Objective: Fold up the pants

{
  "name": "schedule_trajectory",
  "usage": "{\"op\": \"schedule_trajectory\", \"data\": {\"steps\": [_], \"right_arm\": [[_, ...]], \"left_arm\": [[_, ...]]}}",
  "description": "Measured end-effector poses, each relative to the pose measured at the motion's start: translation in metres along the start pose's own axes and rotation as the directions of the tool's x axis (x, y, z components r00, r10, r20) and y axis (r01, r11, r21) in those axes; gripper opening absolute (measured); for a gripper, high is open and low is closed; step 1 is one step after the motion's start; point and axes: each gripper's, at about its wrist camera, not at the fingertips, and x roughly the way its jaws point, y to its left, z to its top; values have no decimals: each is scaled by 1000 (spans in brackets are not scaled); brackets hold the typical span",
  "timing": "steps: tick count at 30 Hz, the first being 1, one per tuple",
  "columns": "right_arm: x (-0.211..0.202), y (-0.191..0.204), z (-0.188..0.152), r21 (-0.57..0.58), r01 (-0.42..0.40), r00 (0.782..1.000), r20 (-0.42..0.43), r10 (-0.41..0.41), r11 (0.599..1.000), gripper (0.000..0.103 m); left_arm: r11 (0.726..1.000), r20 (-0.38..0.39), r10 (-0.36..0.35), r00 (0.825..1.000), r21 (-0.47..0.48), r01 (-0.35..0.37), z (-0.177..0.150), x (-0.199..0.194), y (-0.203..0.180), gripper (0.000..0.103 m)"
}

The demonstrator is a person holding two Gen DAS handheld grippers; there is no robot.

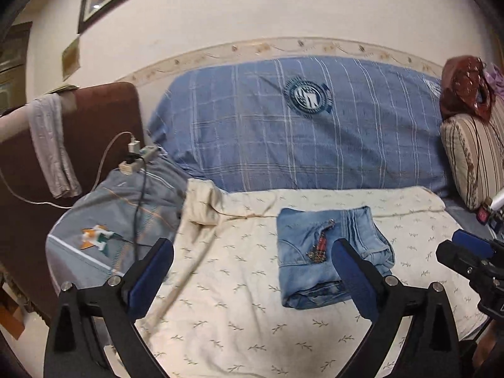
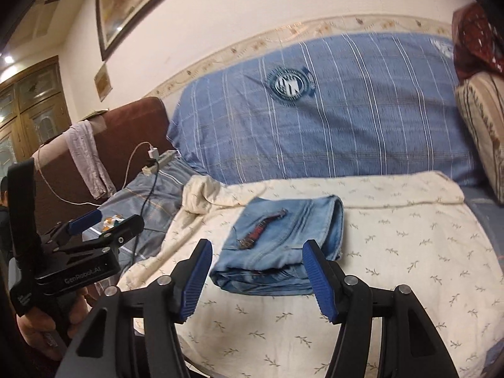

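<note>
Already the light blue denim pants (image 1: 330, 255) lie folded in a small neat stack on the cream leaf-print blanket (image 1: 239, 324). On the left, the left gripper (image 1: 252, 280) is wide open, holding nothing. On the right, the right gripper (image 2: 258, 280) is open and empty too. Folding looks done.

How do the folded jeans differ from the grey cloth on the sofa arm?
The folded jeans are blue denim, packed into a compact block, lying flat on the cream sheet. The grey cloth is pale and thin, draped loosely, hanging over the brown sofa arm. Neither is held by a tool.
</note>
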Motion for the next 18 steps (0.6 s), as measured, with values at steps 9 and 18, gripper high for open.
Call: {"op": "schedule_trajectory", "data": {"steps": [9,18], "right_arm": [[-17,24,3,-50,13,999,38,-11,999,63],[-21,20,3,-29,26,998,52,-25,999,63]], "left_arm": [[997,23,78,997,-16,-78,2,-16,11,102],[994,-2,99,995,-35,-99,2,-15,14,102]]}}
